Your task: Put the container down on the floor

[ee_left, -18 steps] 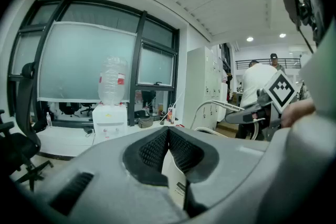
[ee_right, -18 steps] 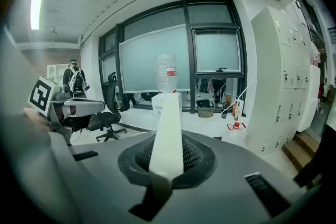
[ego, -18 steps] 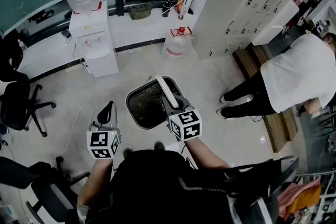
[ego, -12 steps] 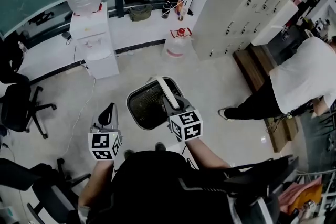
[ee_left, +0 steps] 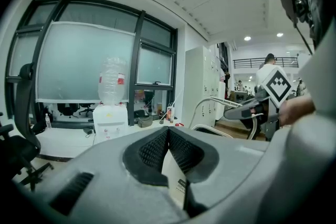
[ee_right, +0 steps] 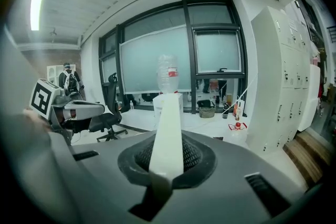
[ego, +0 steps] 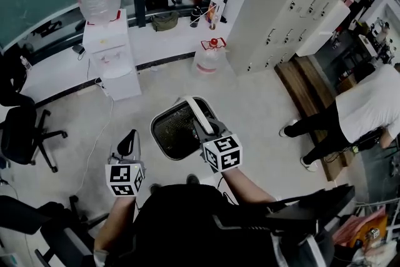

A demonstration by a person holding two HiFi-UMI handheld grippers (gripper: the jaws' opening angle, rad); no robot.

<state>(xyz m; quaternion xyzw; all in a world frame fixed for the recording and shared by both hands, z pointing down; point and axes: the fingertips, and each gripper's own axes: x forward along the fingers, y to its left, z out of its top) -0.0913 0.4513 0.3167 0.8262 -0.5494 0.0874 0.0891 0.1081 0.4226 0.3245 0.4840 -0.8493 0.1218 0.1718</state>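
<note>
The container [ego: 170,131] is a dark bin with a white rim and a white handle [ego: 194,113]. It shows just ahead of the person's feet in the head view. My right gripper [ego: 204,129] is shut on that handle, which runs as a white strip [ee_right: 169,123] up between the pads in the right gripper view. Whether the bin's bottom touches the floor cannot be told. My left gripper [ego: 128,142] hangs to the bin's left, apart from it. Its pads [ee_left: 157,147] meet with nothing between them. The left gripper view also catches the right gripper [ee_left: 245,110] on the handle.
A water dispenser [ego: 107,47] with a big bottle stands at the back left, and a water jug [ego: 209,57] sits on the floor ahead. White lockers [ego: 294,3] and a wooden bench [ego: 307,94] line the right. A person in a white shirt [ego: 369,110] stands there. Office chairs [ego: 22,131] crowd the left.
The person in the white shirt has stepped further right and nearer. Both grippers and the container keep about the same place.
</note>
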